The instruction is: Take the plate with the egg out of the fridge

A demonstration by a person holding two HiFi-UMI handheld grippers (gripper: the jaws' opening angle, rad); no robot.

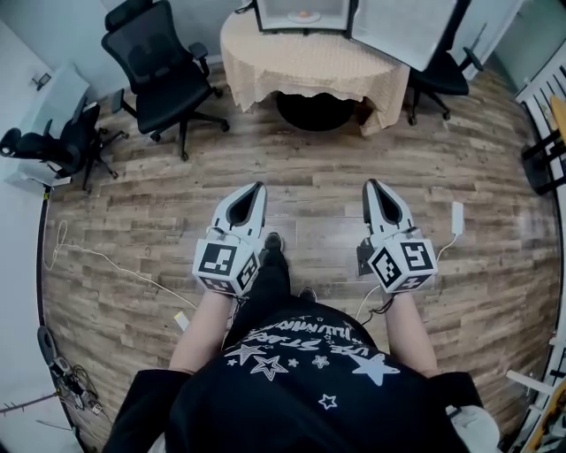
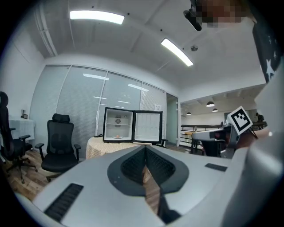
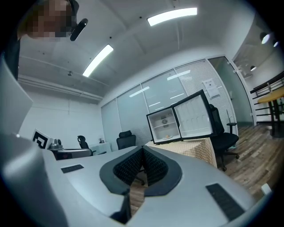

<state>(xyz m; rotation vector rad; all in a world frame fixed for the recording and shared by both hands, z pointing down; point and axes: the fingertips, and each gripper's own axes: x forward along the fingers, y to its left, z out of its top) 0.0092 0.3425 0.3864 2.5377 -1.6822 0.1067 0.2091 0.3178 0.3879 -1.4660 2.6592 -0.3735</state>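
A small black fridge (image 1: 301, 12) stands open on a round table (image 1: 309, 66) far ahead of me, its door (image 1: 402, 26) swung to the right. A plate with an egg (image 1: 303, 15) lies on the fridge's lower shelf. The same plate (image 2: 117, 137) shows in the left gripper view, and the plate (image 3: 167, 137) shows in the right gripper view too. My left gripper (image 1: 259, 188) and right gripper (image 1: 371, 184) are held side by side in front of my body, both pointing toward the table and well short of it. Both are shut with nothing between the pads.
The table carries a beige cloth and has a dark base (image 1: 314, 111). Black office chairs stand at the left (image 1: 159, 75), far left (image 1: 53, 146) and right of the table (image 1: 442, 75). A white adapter with its cable (image 1: 457, 217) lies on the wooden floor.
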